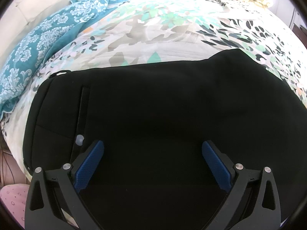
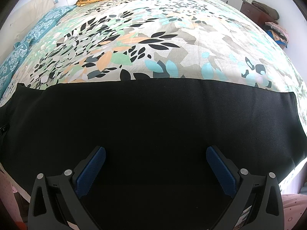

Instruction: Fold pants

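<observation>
Now — black pants (image 1: 163,105) lie flat across the near edge of the bed (image 2: 153,38), waistband left. Left claw (image 1: 153,153) and right claw (image 2: 155,159) both spread, empty, above cloth. Pinch near edges evenly — lift together to avoid wrinkles.

A bed with a leaf-print cover (image 2: 153,38) fills the bright room; teal pillows (image 1: 38,38) lie left, a wooden cabinet (image 2: 253,9) stands by white walls.
</observation>
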Demonstrator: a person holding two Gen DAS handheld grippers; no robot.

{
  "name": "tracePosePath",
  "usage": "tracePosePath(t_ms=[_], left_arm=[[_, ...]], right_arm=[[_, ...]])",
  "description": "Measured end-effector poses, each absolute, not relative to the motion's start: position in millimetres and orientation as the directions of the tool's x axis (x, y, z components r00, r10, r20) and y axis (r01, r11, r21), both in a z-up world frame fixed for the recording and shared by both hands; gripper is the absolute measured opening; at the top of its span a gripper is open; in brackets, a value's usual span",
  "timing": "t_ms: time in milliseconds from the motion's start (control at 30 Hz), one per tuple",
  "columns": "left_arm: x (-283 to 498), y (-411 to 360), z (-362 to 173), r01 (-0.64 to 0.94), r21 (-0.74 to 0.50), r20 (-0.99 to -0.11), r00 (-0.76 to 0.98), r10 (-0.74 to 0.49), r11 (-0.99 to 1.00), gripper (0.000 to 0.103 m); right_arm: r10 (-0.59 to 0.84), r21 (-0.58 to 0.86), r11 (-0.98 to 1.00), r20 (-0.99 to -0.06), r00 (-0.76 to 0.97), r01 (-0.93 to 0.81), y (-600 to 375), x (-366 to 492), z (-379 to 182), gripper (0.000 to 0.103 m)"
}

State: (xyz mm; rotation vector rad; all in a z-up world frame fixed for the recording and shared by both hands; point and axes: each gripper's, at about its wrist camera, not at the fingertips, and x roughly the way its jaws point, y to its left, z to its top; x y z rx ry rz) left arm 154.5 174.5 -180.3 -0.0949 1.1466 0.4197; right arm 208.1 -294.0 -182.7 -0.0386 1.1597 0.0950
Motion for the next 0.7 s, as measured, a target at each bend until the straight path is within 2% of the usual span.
tracePosePath(t_ms=[700], left_arm=[[154.2, 174.3, -180.0, -0.371, 0.139, -0.898, 0.343, 0.274, 0.918, 0.102]], right_arm=[[0.051, 0.015, 0.996, -0.918, 0.394, -0.093, -294.8, 209.6, -183.0, 0.103]])
